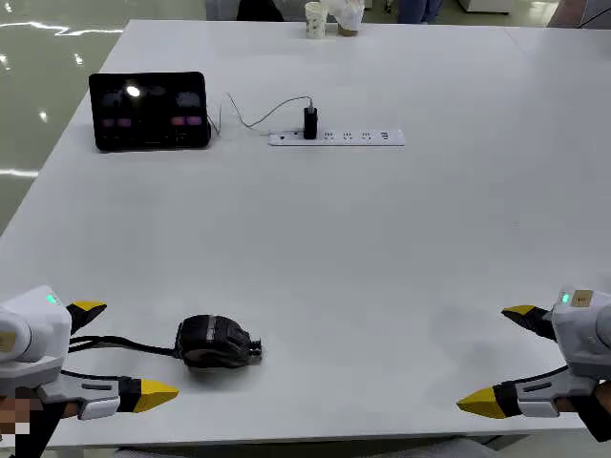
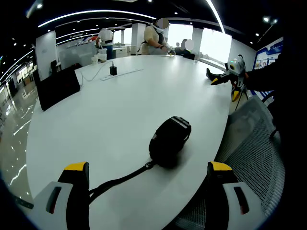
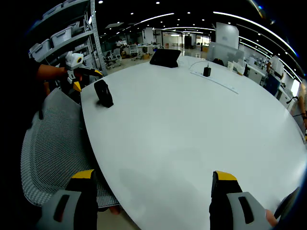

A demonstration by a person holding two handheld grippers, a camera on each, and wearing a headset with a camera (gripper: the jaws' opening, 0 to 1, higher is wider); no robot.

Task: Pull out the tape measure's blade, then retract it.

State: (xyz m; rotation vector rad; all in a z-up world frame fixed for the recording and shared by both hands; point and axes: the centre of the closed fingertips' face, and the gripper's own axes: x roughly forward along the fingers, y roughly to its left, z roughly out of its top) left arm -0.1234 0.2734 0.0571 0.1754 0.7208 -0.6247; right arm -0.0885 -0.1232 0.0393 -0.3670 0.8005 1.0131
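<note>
A black tape measure (image 1: 218,342) lies on the white table (image 1: 382,248) near its front edge, blade in. Its black strap (image 1: 124,343) trails left between the fingers of my left gripper (image 1: 124,350), which is open and a short way from the case. From the left gripper view the tape measure (image 2: 170,139) sits just ahead of the open left gripper (image 2: 147,167), strap running back toward the jaws. My right gripper (image 1: 498,357) hovers open at the front right, far from the case. The right gripper view has the tape measure (image 3: 103,92) at far left, and my right gripper (image 3: 153,176) holds nothing.
A dark tablet (image 1: 150,110) stands at the back left. A white power strip (image 1: 336,137) with a black charger (image 1: 310,122) and cable lies behind the middle. A paper cup (image 1: 316,19) sits at the far edge. A mesh chair (image 3: 53,158) is below the table's edge.
</note>
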